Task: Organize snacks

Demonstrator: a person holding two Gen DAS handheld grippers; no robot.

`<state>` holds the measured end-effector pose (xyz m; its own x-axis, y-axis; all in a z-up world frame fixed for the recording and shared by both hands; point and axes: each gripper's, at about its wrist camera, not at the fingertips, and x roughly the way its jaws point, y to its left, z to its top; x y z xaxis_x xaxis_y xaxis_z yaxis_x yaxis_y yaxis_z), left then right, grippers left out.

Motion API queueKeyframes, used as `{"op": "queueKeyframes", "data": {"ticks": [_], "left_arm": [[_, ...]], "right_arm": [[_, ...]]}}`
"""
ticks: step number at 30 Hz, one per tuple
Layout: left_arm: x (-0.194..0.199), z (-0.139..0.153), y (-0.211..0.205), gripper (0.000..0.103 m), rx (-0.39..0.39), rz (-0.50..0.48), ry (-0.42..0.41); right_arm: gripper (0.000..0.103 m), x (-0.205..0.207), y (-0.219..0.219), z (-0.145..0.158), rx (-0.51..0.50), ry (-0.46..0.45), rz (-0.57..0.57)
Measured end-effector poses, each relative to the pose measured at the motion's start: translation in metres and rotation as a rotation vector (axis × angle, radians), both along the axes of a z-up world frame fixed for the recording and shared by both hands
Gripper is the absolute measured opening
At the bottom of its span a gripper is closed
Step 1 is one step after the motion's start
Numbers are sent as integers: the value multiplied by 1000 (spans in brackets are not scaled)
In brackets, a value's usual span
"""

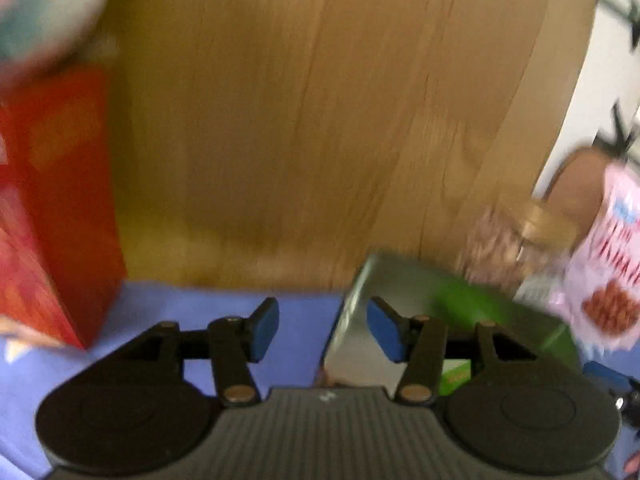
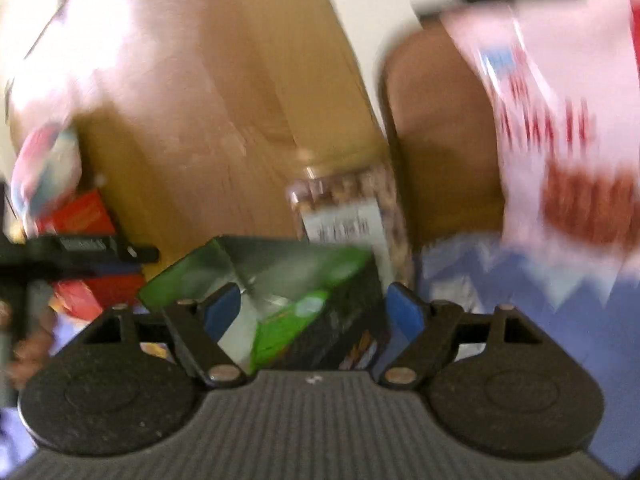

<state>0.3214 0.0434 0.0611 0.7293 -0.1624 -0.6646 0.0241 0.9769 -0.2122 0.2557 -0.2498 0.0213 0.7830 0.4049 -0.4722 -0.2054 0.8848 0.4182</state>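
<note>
Right gripper (image 2: 314,314): jaws clamp the green box (image 2: 288,292), tilted for repositioning. Left gripper (image 1: 322,330): jaws open and empty, left of the box. Beyond the box stands the nut jar (image 2: 344,208); farther right, the pink bag (image 2: 568,128).

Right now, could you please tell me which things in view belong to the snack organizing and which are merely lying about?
Belonging to the job:
- green box, between the fingers of the right hand-held gripper
- red box
- pink snack bag
- jar of nuts
- left hand-held gripper, open, holding nothing

Lying about:
- blue cloth
- wooden board
</note>
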Motion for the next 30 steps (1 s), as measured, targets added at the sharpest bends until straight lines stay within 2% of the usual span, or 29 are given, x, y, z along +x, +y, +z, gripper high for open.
{"op": "queueKeyframes", "data": {"ticks": [2,3,4,5,9,11,12,13,16,18,19,20,21,23,25,27,30], "left_arm": [[5,-17,-7,42,23,-16,70],[2,-21,-7,37,-7,-26,70],[-4,-22,-7,38,-42,-35,69],[-10,-21,-8,38,-46,-36,70],[-37,-16,-14,39,12,-23,41],[-50,-16,-7,42,25,-18,33],[-56,-13,0,51,14,-10,27],[-68,-8,10,55,-9,18,5],[-111,19,36,57,-57,51,-89],[-142,23,49,58,-86,44,-124],[-156,20,53,58,-91,32,-116],[-167,16,56,57,-92,26,-99],[-179,8,58,57,-99,20,-75],[-193,-9,55,56,-109,-7,-18],[-208,-22,52,56,-107,-18,7],[-223,-31,52,57,-97,-16,24],[-230,-42,53,61,-117,-14,54]], "right_arm": [[82,8,3,-8,48,57,25],[82,10,7,-12,58,70,41],[82,12,12,-12,63,79,57],[88,12,20,-13,52,85,66],[95,6,56,-6,-63,14,79],[93,5,70,-5,-94,-22,101],[92,3,73,-3,-103,-40,102],[92,-2,72,2,-109,-63,80],[92,-29,62,20,-124,-134,22],[91,-56,53,26,-77,-151,45],[86,-68,56,26,-42,-143,91],[74,-78,62,25,-21,-128,145],[67,-86,73,22,-12,-105,204],[46,-102,104,13,-6,-53,331],[35,-114,129,6,-37,-27,411],[34,-125,151,2,-66,-11,428],[35,-133,157,-6,-21,34,421]]}}
